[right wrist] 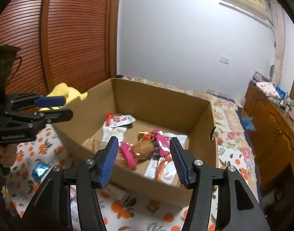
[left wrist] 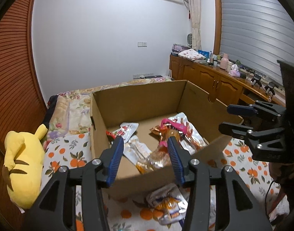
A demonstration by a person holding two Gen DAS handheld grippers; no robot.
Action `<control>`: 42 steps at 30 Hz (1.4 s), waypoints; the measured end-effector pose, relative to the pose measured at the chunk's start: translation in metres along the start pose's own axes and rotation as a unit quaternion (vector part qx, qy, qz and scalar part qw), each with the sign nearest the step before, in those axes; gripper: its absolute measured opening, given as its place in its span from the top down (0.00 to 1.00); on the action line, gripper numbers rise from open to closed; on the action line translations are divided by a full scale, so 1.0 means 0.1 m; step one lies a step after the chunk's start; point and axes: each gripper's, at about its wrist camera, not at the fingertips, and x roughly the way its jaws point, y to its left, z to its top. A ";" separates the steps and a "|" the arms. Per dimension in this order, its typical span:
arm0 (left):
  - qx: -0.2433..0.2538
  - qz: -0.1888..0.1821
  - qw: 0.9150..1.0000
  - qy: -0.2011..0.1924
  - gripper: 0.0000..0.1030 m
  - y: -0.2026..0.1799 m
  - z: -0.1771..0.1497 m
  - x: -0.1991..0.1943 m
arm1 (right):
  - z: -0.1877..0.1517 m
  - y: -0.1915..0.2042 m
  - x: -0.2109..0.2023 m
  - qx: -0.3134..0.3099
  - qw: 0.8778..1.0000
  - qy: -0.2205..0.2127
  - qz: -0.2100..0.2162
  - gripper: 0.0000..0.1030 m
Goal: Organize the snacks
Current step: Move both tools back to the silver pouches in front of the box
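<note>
An open cardboard box [left wrist: 139, 100] [right wrist: 160, 104] stands on a bed with an orange-print sheet. Inside lie several snack packets: a white and red one [left wrist: 127, 130] [right wrist: 120, 120], a pink one [left wrist: 171, 124] [right wrist: 160, 144] and a clear-wrapped bun [right wrist: 144, 147]. My left gripper [left wrist: 145, 144] is open and empty above the box's near wall. My right gripper [right wrist: 144, 148] is open and empty, also over the box's near wall. A white and orange packet [left wrist: 167, 204] lies on the sheet below the left gripper. A small blue packet [right wrist: 40, 170] lies on the sheet left of the box.
A yellow plush toy [left wrist: 22, 165] [right wrist: 68, 92] lies left of the box. A slatted wooden wardrobe [right wrist: 66, 38] stands behind it. A wooden cabinet [left wrist: 214, 77] with clutter runs along the right wall under a window.
</note>
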 end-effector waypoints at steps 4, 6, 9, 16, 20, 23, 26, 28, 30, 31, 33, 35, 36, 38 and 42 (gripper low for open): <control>0.000 -0.002 1.000 0.006 0.53 -0.02 -0.13 -0.07 | -0.10 0.16 -0.12 -0.004 1.000 0.002 0.011 0.44; -0.001 -0.005 1.000 0.012 0.52 -0.02 -0.21 -0.09 | -0.16 0.22 -0.16 0.000 1.000 0.005 0.017 0.43; -0.005 -0.011 1.000 0.022 0.49 -0.03 -0.31 -0.09 | -0.26 0.30 -0.19 0.006 1.000 0.012 0.028 0.43; -0.007 -0.013 0.999 0.044 0.33 -0.05 -0.57 -0.07 | -0.52 0.48 -0.16 0.015 0.998 0.034 0.045 0.41; -0.014 -0.009 0.998 0.062 0.33 -0.03 -0.71 -0.01 | -0.66 0.57 -0.09 0.015 0.997 0.052 0.053 0.39; -0.019 -0.008 0.997 0.069 0.33 -0.01 -0.79 -0.01 | -0.77 0.62 -0.02 0.020 0.996 0.068 0.062 0.39; -0.023 -0.007 0.997 0.071 0.33 -0.02 -0.86 -0.04 | -0.87 0.66 0.05 0.027 0.994 0.084 0.071 0.39; -0.025 -0.007 0.997 0.072 0.33 -0.03 -0.90 -0.06 | -0.93 0.69 0.09 0.030 0.992 0.093 0.075 0.39; -0.026 -0.007 0.997 0.072 0.33 -0.04 -0.94 -0.09 | -0.98 0.70 0.11 0.035 0.991 0.099 0.078 0.39; -0.026 -0.007 0.997 0.072 0.33 -0.04 -0.96 -0.10 | -0.98 0.71 0.13 0.037 0.991 0.103 0.079 0.39; -0.028 -0.007 0.997 0.074 0.33 -0.03 -1.00 -0.11 | -1.02 0.71 0.16 0.042 0.990 0.109 0.083 0.38; -0.030 -0.007 0.997 0.075 0.33 -0.01 -1.03 -0.12 | -1.03 0.73 0.19 0.047 0.989 0.114 0.085 0.38; -0.030 -0.007 0.997 0.076 0.33 -0.01 -1.05 -0.13 | -1.03 0.73 0.22 0.048 0.988 0.117 0.085 0.38; -0.032 -0.007 0.997 0.075 0.33 0.01 -1.07 -0.15 | -1.04 0.76 0.25 0.048 0.988 0.120 0.085 0.37; -0.036 -0.008 0.997 0.073 0.33 0.02 -1.10 -0.21 | -1.08 0.78 0.32 0.051 0.986 0.133 0.084 0.35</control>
